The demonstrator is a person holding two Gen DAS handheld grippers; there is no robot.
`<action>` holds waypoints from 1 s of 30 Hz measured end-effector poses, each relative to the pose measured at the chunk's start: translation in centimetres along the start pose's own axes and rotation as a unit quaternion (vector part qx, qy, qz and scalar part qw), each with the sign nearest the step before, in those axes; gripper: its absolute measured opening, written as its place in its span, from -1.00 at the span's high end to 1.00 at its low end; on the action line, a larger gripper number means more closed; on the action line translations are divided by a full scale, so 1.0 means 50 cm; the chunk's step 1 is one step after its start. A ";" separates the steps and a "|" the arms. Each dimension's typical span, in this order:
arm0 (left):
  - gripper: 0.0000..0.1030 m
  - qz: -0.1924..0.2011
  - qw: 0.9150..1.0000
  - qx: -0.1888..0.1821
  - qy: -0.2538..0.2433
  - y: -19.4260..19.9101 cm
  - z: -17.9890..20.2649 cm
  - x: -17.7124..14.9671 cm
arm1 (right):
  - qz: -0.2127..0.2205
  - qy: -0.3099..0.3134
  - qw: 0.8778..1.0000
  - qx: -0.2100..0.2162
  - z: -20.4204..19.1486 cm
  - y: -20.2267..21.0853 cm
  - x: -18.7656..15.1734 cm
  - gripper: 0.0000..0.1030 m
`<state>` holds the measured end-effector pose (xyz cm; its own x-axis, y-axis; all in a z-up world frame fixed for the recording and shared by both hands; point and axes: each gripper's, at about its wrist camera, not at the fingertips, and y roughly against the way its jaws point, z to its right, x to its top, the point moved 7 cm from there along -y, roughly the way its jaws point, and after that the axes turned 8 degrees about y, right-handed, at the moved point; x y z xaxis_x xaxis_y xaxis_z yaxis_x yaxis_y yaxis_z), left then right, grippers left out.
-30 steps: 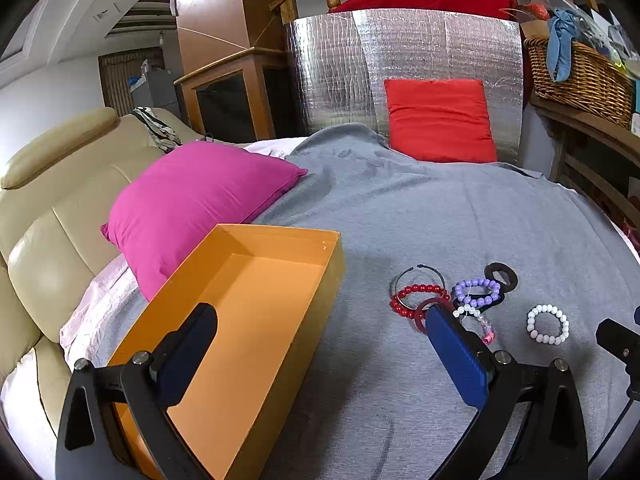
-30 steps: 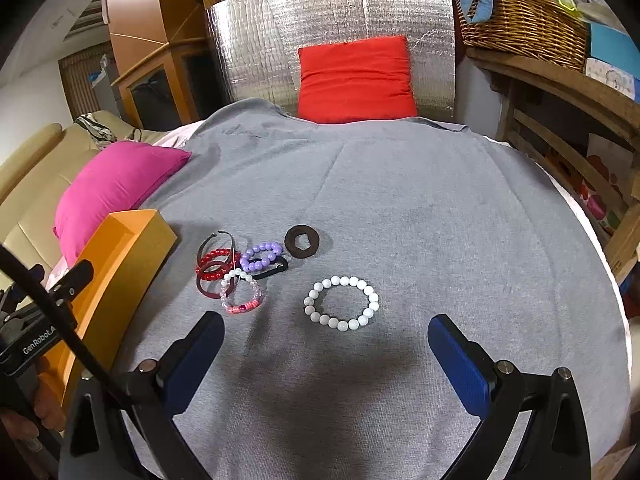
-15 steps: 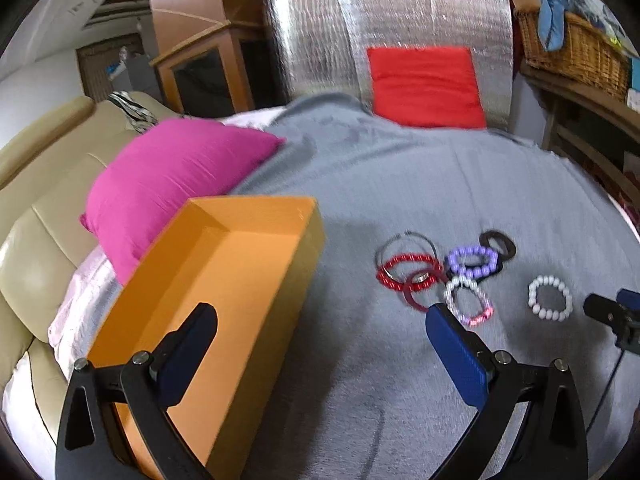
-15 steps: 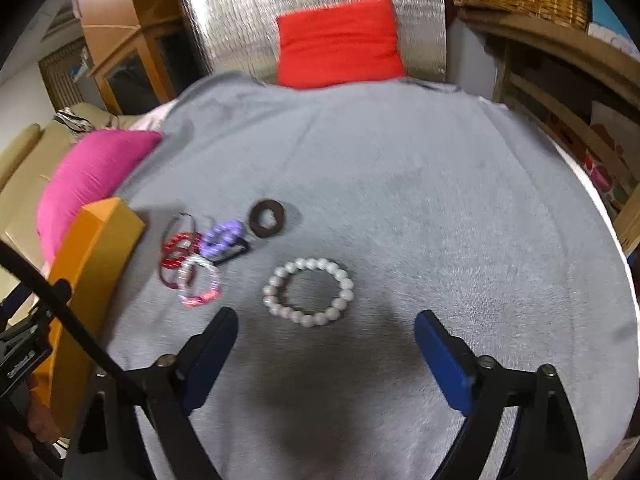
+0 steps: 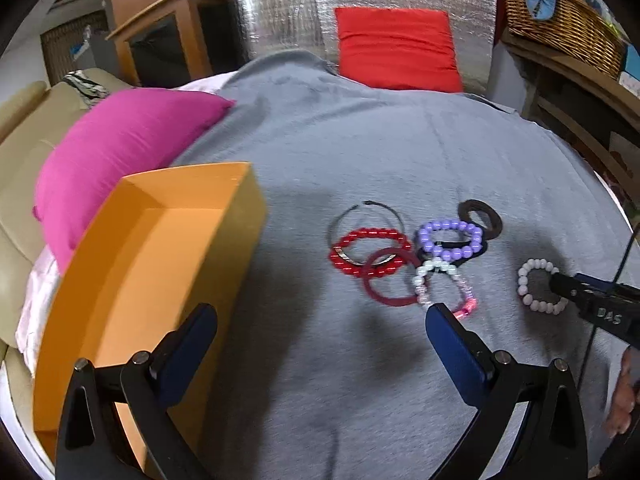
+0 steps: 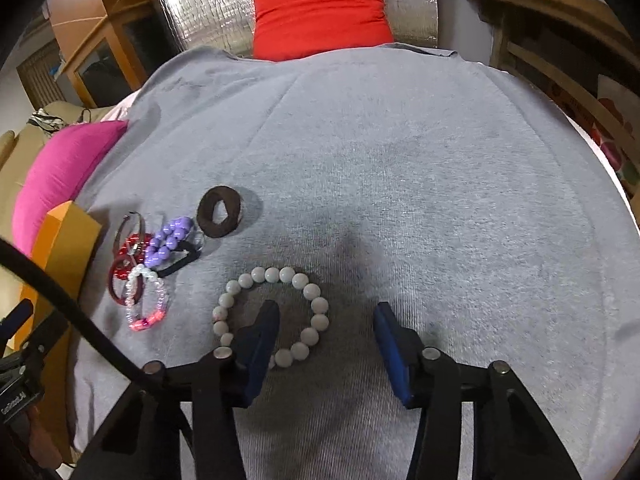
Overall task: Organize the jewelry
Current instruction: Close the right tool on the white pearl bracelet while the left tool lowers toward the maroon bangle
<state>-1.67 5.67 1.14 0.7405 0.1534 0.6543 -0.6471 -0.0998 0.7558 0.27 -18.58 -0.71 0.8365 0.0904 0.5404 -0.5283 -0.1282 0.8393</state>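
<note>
The right gripper (image 6: 324, 320) hangs low over the grey blanket (image 6: 400, 184), its blue fingers (image 6: 390, 344) half-spread and just now closing; the left one stands inside the ring of a white bead bracelet (image 6: 272, 312), the other outside it, so one side of the bracelet lies between them, not yet pinched. Whether the tips touch the beads cannot be told. The left gripper (image 5: 320, 320) hovers with fingers wide and nothing between them, one over an open orange box (image 5: 152, 264), the other just before a cluster of jewelry. In that cluster, left of the white bracelet, a clear-and-pink bead bracelet (image 6: 146, 300) overlaps a dark red bangle (image 5: 390, 280), a red bead bracelet (image 5: 368, 250) and a thin wire hoop (image 5: 364, 216); a purple bead bracelet (image 6: 168, 244) lies on a black hair tie (image 6: 180, 262). A brown scrunchie (image 6: 219, 211) sits just beyond, apart. The box rests at the blanket's left edge beside a magenta pillow (image 5: 120, 152). Farther back, a red cushion (image 6: 320, 12) leans against silver foil sheeting (image 5: 280, 4), a wicker basket (image 5: 560, 28) to its right.
</note>
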 end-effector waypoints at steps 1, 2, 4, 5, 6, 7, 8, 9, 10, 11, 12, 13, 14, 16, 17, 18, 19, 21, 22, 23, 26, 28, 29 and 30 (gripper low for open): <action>-1.00 -0.003 1.000 -0.007 0.000 -0.004 0.008 0.001 | 0.001 0.002 1.000 -0.008 0.000 -0.006 0.001 0.18; -0.97 -0.006 1.000 -0.016 0.000 -0.010 0.015 0.001 | 0.003 0.003 1.000 -0.012 -0.001 -0.011 0.004 0.25; -0.87 -0.013 1.000 -0.028 0.000 -0.019 0.029 0.000 | 0.010 0.008 1.000 -0.020 -0.001 -0.016 0.008 0.31; -0.76 -0.017 0.999 -0.035 -0.001 -0.025 0.036 0.000 | 0.012 0.009 1.000 -0.023 0.000 -0.018 0.009 0.40; -0.65 -0.022 0.999 -0.041 -0.002 -0.032 0.044 0.000 | 0.015 0.009 1.000 -0.025 0.001 -0.019 0.010 0.57; -0.60 -0.027 0.998 -0.048 -0.003 -0.041 0.051 -0.001 | 0.017 0.011 0.999 -0.029 0.002 -0.019 0.010 0.63; -0.52 -0.033 0.998 -0.055 -0.003 -0.050 0.057 -0.002 | 0.017 0.011 0.999 -0.031 0.002 -0.020 0.010 0.67; -0.43 -0.037 0.998 -0.059 -0.001 -0.057 0.061 -0.001 | 0.019 0.010 0.999 -0.031 0.003 -0.019 0.009 0.72; -0.38 -0.041 0.997 -0.065 0.001 -0.063 0.064 0.000 | 0.020 0.008 0.999 -0.029 0.004 -0.018 0.007 0.72; -0.27 -0.046 0.996 -0.072 0.003 -0.071 0.068 0.000 | 0.020 0.008 0.999 -0.029 0.005 -0.016 0.005 0.72; -0.21 -0.049 0.996 -0.077 0.005 -0.077 0.071 0.000 | 0.020 0.007 0.999 -0.027 0.006 -0.015 0.003 0.72; -0.20 -0.053 0.995 -0.081 0.006 -0.083 0.076 -0.001 | 0.020 0.006 0.999 -0.027 0.007 -0.014 0.002 0.72; -0.18 -0.056 0.995 -0.086 0.006 -0.088 0.081 -0.002 | 0.019 0.004 0.999 -0.026 0.009 -0.012 -0.001 0.72; -0.06 -0.064 0.993 -0.095 0.006 -0.098 0.090 -0.006 | 0.019 0.002 0.999 -0.026 0.014 -0.008 -0.005 0.72; -0.01 -0.065 0.993 -0.096 0.004 -0.101 0.095 -0.007 | 0.019 0.001 0.999 -0.026 0.014 -0.007 -0.006 0.72; -0.01 -0.066 0.993 -0.097 0.003 -0.104 0.099 -0.007 | 0.018 0.001 1.000 -0.026 0.013 -0.007 -0.007 0.72; 0.00 -0.067 0.993 -0.099 0.002 -0.106 0.102 -0.007 | 0.018 0.001 1.000 -0.025 0.012 -0.007 -0.008 0.72; 0.14 -0.067 0.992 -0.105 0.002 -0.107 0.107 -0.007 | 0.018 0.002 1.000 -0.025 0.010 -0.006 -0.011 0.72; 0.20 -0.069 0.992 -0.109 0.002 -0.110 0.110 -0.008 | 0.018 0.001 1.000 -0.025 0.011 -0.005 -0.012 0.72; 0.28 -0.071 0.991 -0.114 0.003 -0.110 0.112 -0.009 | 0.017 -0.002 1.000 -0.023 0.012 -0.003 -0.013 0.72; 0.58 -0.074 0.989 -0.129 0.004 -0.108 0.118 -0.011 | 0.015 -0.007 1.000 -0.018 0.014 -0.001 -0.016 0.72; 0.71 -0.074 0.987 -0.143 0.005 -0.102 0.124 -0.014 | 0.014 -0.006 1.000 -0.019 0.014 -0.001 -0.017 0.72; 0.79 -0.074 0.986 -0.150 0.006 -0.099 0.125 -0.013 | 0.014 -0.006 1.000 -0.019 0.015 -0.001 -0.016 0.72; 0.81 -0.074 0.985 -0.155 0.007 -0.097 0.125 -0.014 | 0.014 -0.006 1.000 -0.020 0.015 0.000 -0.016 0.72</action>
<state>2.08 -0.10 -2.83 0.8300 0.1579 0.5350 -0.5578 0.2302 0.7974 -0.30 -19.38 -1.21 0.8229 0.0764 0.5630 -0.5565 -0.0909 0.8258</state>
